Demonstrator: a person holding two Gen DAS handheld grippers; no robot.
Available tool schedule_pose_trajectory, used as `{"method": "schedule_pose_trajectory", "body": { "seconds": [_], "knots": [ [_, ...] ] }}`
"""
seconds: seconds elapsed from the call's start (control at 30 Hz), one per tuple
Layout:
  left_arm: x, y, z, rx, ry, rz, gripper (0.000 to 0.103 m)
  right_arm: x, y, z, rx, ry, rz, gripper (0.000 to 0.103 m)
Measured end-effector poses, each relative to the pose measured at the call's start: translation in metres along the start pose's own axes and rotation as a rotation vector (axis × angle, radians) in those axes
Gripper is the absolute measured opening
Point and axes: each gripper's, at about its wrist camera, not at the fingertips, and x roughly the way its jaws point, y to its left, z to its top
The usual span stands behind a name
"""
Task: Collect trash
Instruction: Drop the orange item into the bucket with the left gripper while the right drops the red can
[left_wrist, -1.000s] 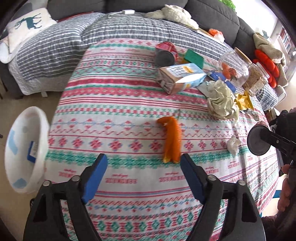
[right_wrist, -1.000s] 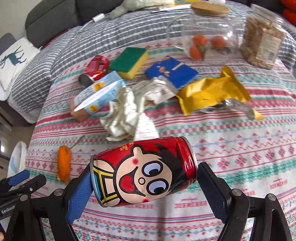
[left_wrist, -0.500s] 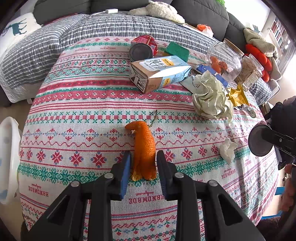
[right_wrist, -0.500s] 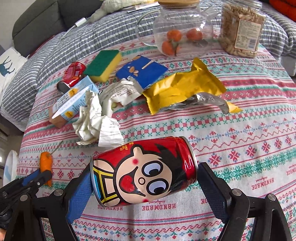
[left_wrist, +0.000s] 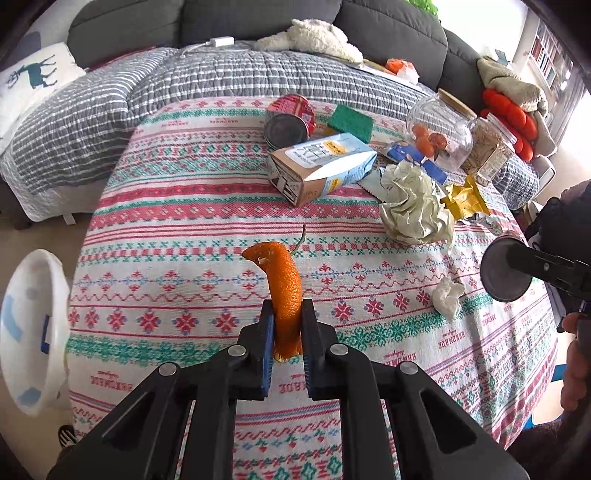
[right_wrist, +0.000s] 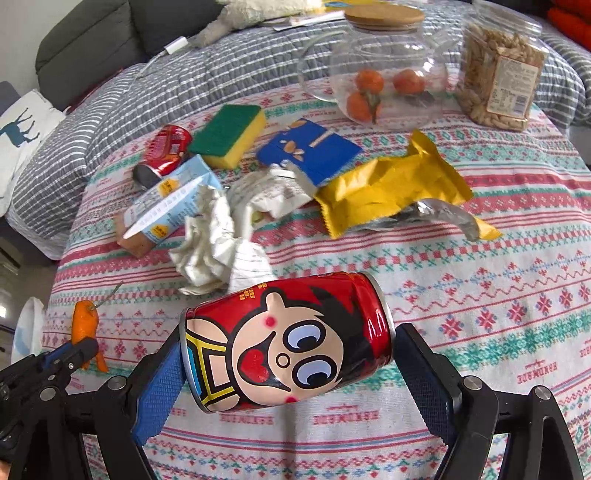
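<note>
1. The left gripper is clamped on a curled strip of orange peel; the peel's lower end is hidden between the blue pads, and its upper part sticks up free over the patterned red, green and white tablecloth.
2. The right gripper grasps a red drink can printed with a cartoon face, held sideways by its two ends; the can blocks the cloth behind it.
3. A white plastic bin stands off the table's left edge, partly cut off by the left wrist view; its contents are hard to make out.
4. Cans: two, the held one and a second red can lying on its side near the green and yellow sponge.
5. One light blue carton on its side, one crumpled ball of white paper, one small white tissue wad.
6. Wrappers: one yellow, one blue, and one whitish wrapper partly tucked under them.
7. Jars: two, a round glass jar with a cork lid holding three oranges, and a clear plastic jar of nuts, its top cut off.
</note>
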Motion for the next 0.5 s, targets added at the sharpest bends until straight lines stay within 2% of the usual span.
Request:
{"method": "schedule_pose_trajectory", "body": {
  "seconds": [0.23,0.5],
  "knots": [
    [-0.037,0.038,-0.008,-0.039,-0.050,0.040,0.013,0.006,0.045,0.002,-0.046,-0.005,0.054,0.090],
    [-0.069,0.106,-0.027,-0.134,-0.078,0.123,0.013,0.023,0.099,0.000,-0.108,0.013,0.095,0.090]
  ]
}}
